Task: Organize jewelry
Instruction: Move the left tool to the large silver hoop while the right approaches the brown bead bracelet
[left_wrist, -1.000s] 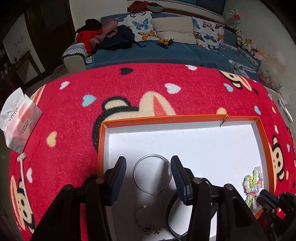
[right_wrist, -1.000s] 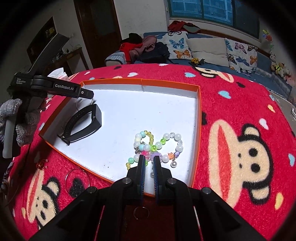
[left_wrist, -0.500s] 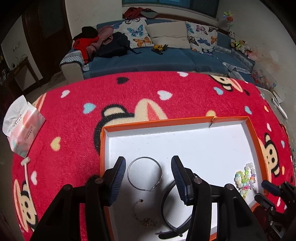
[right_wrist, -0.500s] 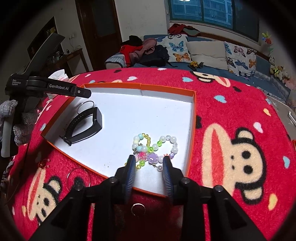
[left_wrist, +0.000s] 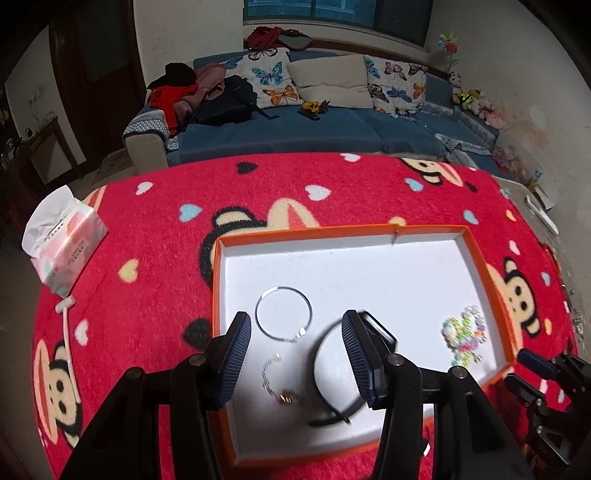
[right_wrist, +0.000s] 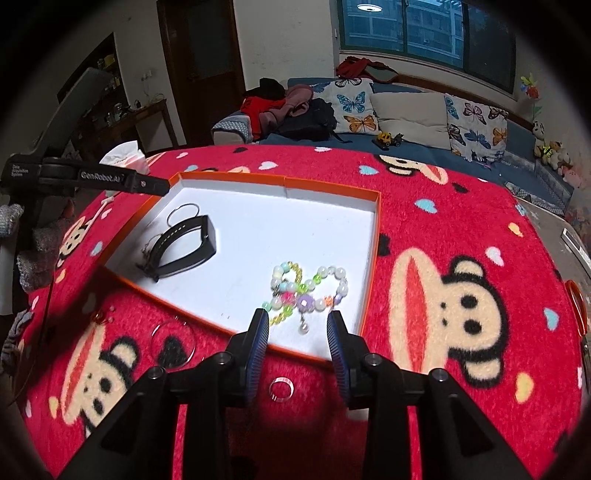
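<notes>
A shallow orange-rimmed cardboard tray (right_wrist: 373, 236) with a white floor sits on a red plush cloth (right_wrist: 461, 206) printed with cartoon monkey faces. Several pieces of jewelry already lie inside it. A bracelet of pastel and pearl-like beads (right_wrist: 304, 291) rests near the tray's front edge. A black wristband (right_wrist: 184, 245), a thin silver wire bangle (left_wrist: 283, 314) and a fine gold chain (left_wrist: 282, 386) lie together at the tray's other end.

The right gripper (right_wrist: 297, 345) hovers just in front of the tray's near rim, its ridged blue fingers spread wide and holding nothing. The left gripper (left_wrist: 295, 356) hangs over the bangle and chain, its fingers likewise spread and empty.

Some jewelry is outside the tray, on the cloth. A small clear ring (right_wrist: 281, 389) lies almost directly beneath the right gripper, slightly nearer the camera than its fingertips. A large thin hoop (right_wrist: 173, 339) lies to that gripper's left, with a small red-and-gold trinket (right_wrist: 101, 315) just beyond it. An orange bangle (right_wrist: 576, 304) sits far to the right at the cloth's edge.

The ring seems the likely next pick. The right gripper is much the nearer of the two, and would probably need to draw back and drop to reach it.
</notes>
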